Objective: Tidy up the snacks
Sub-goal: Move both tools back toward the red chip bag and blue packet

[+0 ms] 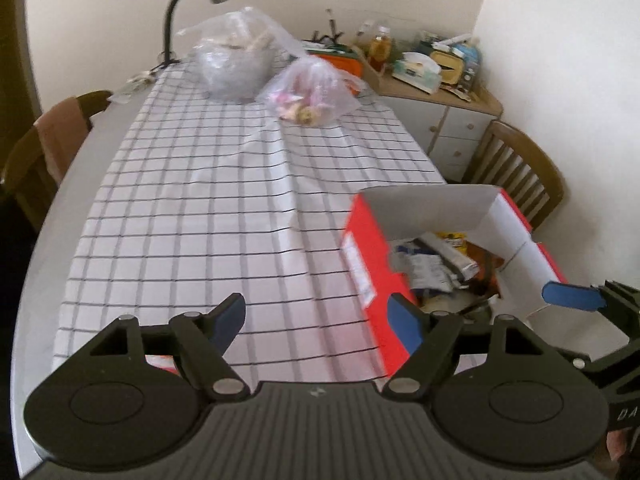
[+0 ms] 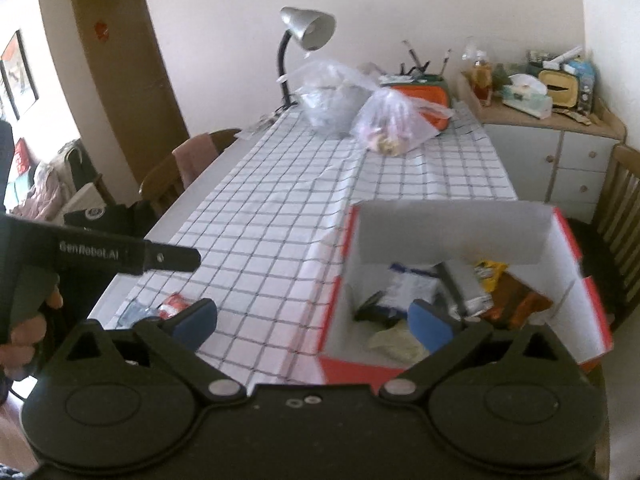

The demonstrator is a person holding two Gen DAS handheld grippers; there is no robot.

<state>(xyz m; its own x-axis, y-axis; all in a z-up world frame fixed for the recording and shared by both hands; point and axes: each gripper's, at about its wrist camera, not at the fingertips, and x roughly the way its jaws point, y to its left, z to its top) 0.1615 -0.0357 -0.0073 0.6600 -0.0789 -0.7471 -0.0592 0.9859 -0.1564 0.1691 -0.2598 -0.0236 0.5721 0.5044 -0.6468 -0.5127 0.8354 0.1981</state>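
On the left, near the tabletop [image 2: 168,224] edge, a red-and-white snack packet [image 2: 173,305] lies loose on the checked cloth [image 1: 208,208], just ahead of the left hand-held gripper [image 1: 320,320], whose jaws stand apart with nothing between them; I'd say it is the next thing to collect, best approached low and square so the pads close across its crinkly middle. To the right, the right hand-held gripper [image 2: 314,320] is spread wide and empty, one finger [image 2: 430,326] over the red cardboard box [image 2: 340,264]; inside lie jumbled wrappers [image 2: 412,286], white, silver, yellow and brown. Far back sit two clear plastic bags [image 2: 394,124]; the nearer one seems to hold sweets.
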